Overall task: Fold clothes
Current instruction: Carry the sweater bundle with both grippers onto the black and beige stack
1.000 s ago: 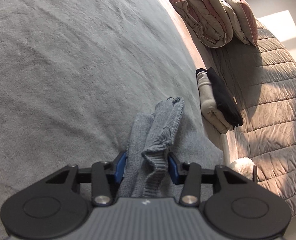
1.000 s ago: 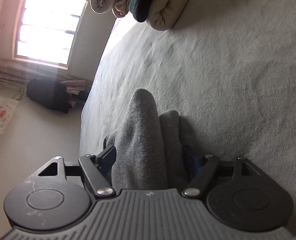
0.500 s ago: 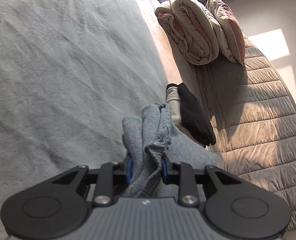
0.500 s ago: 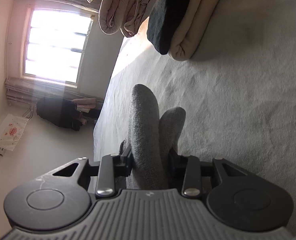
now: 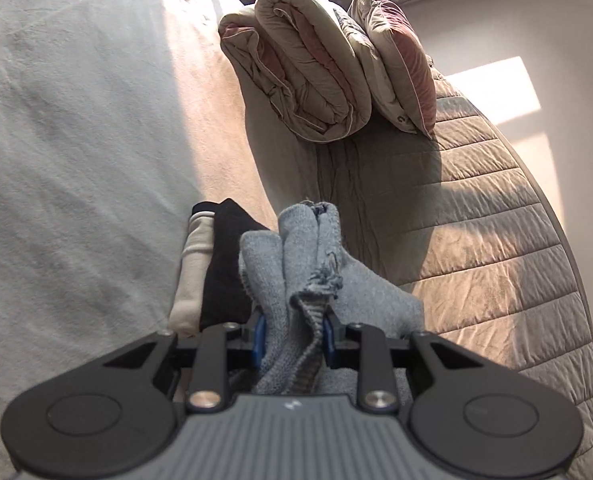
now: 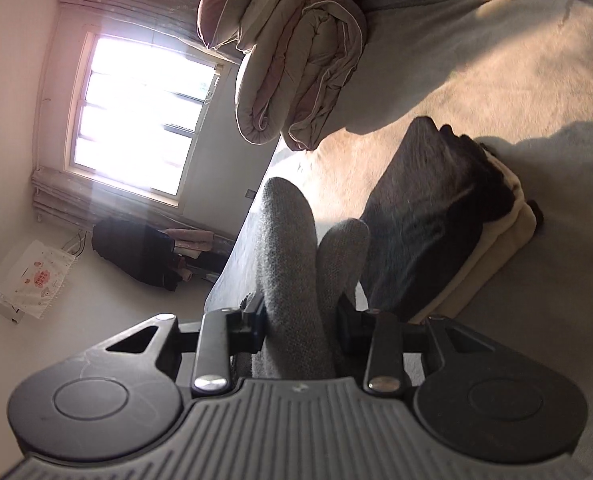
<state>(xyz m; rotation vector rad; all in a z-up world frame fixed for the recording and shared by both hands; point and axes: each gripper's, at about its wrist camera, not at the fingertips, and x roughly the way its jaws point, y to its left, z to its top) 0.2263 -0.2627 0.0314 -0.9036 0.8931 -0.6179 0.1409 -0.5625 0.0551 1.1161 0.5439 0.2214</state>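
A grey knitted garment (image 5: 292,264), folded into a thick bundle, is clamped in my left gripper (image 5: 292,338), which is shut on its frayed edge. The same grey garment (image 6: 292,248) bulges up between the fingers of my right gripper (image 6: 302,330), shut on its other end. Both hold it lifted above the bed. Just beyond it lies a stack of folded clothes, a black piece (image 5: 224,264) on a cream piece (image 5: 194,264). In the right wrist view that black piece (image 6: 428,208) and the cream piece (image 6: 500,232) sit close to the right of the held garment.
The bed has a pale grey cover (image 5: 76,140) and a quilted headboard (image 5: 496,220). A rolled duvet (image 5: 304,64) and a pillow (image 5: 396,64) lean against it. The right wrist view shows a bright window (image 6: 140,120), a dark bag (image 6: 136,252) and a white box (image 6: 32,280) on the floor.
Both grippers closed onto the grey garment, lifted it off the bed and carried it toward the black and cream stack, which now looks much nearer.
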